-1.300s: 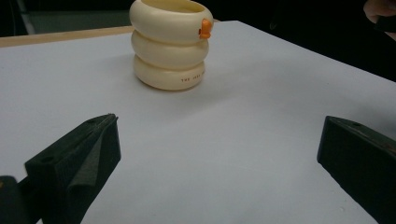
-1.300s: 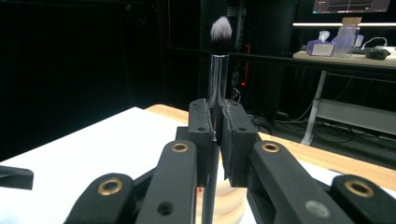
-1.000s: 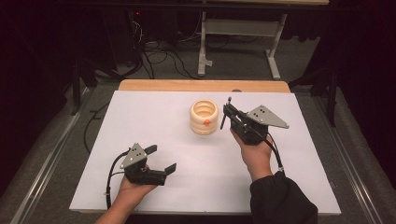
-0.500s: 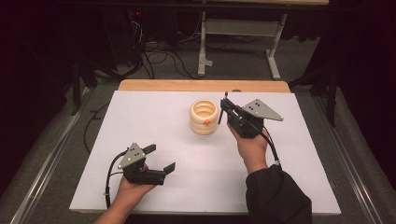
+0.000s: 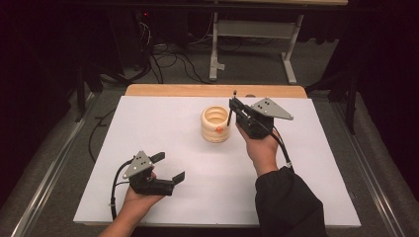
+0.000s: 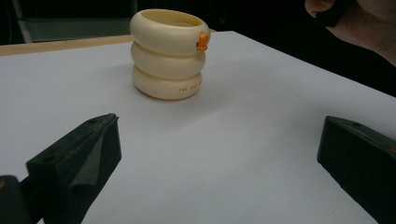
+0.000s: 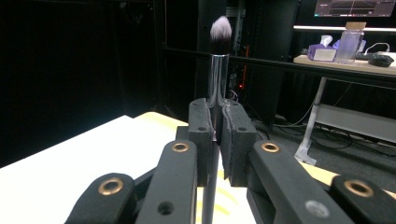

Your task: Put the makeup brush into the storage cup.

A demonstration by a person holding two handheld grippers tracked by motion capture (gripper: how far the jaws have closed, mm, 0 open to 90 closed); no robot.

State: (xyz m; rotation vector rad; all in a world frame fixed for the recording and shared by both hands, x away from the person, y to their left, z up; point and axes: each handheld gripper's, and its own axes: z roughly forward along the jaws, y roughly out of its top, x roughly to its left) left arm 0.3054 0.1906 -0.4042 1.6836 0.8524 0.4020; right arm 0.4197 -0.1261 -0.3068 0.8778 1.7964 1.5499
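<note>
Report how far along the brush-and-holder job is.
Done: the right gripper has the makeup brush clamped upright, bristles up, and holds it beside the cream ringed holder. In hand: the brush hangs close to the holder's rim in the high view, not yet inside it. Left: probably lowering the brush into the holder and letting go. The left gripper rests open near the table's front edge, holding nothing.

Small dark print on bottom ring of cream holder point(image 6: 167, 53); too small to read.
</note>
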